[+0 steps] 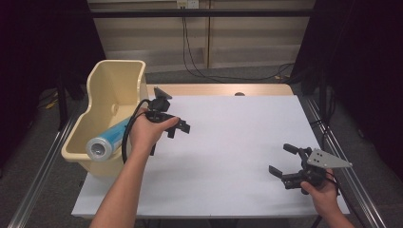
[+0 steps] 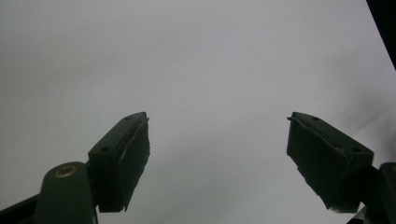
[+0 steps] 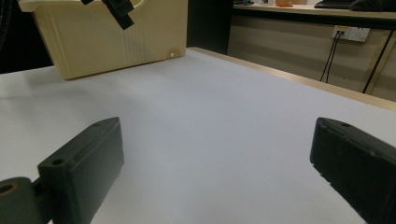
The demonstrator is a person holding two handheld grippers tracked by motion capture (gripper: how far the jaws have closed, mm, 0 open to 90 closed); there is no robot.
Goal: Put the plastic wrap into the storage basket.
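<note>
Although both grippers are empty, the risk here sits with the tube (image 1: 108, 139), which lies tilted in the cream bin (image 1: 116, 83) at the bench's (image 1: 237, 142) left edge, its capped end poking up over the near rim. The left gripper (image 1: 178, 127) hovers just beside the bin over the white bench top, fingers (image 2: 122, 158) spread wide with nothing between them. The right gripper (image 1: 284, 161) sits well apart near the right edge, its fingers (image 3: 81, 175) also wide. If the left gripper swings toward the bin, its cable or the forearm could brush the tube's raised end and tip it out onto the floor, since that end seems to overhang the rim. The bin itself stands at the bench's edge, partly past it, so a sideways knock may shove it off. A grab on the round, smooth tube at its end would likely slip or roll it.
</note>
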